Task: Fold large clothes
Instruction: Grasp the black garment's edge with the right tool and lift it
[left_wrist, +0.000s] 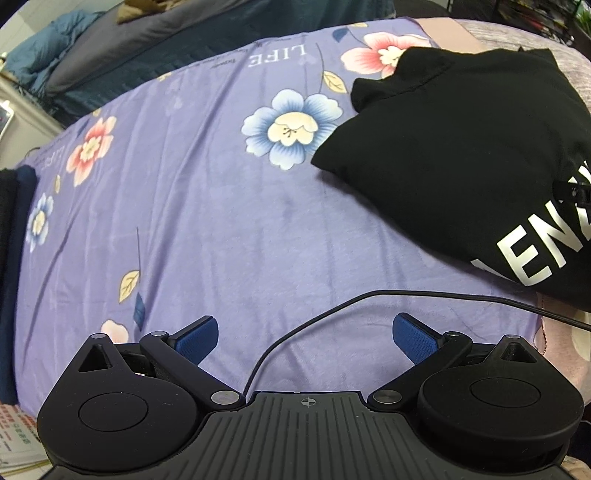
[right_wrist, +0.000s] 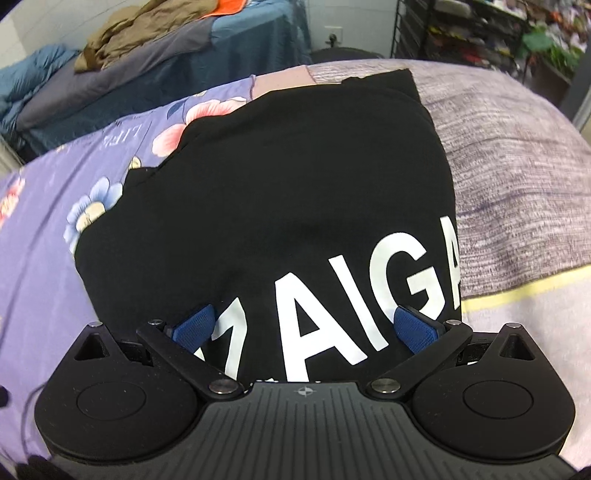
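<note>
Already folded into a thick rectangle, the black sweatshirt (right_wrist: 280, 192) with large white lettering lies on the purple floral bedsheet (left_wrist: 207, 206). Both the left gripper (left_wrist: 304, 338) and right gripper (right_wrist: 304, 328) gape wide, holding nothing.

Both cameras ride just behind their own fingers, looking forward and down across the bed. The left wrist view sits low over the purple floral sheet (left_wrist: 184, 206), with the left hand-held gripper (left_wrist: 306, 338) filling the bottom edge and the black garment (left_wrist: 461, 155) off to its right. The right wrist view hangs closer, right over that same black garment (right_wrist: 280, 192), the right hand-held gripper (right_wrist: 304, 328) above its white lettering. Both views share the garment, the flowered sheet beside it and the blue bedding (right_wrist: 236, 48) at the far wall.
</note>
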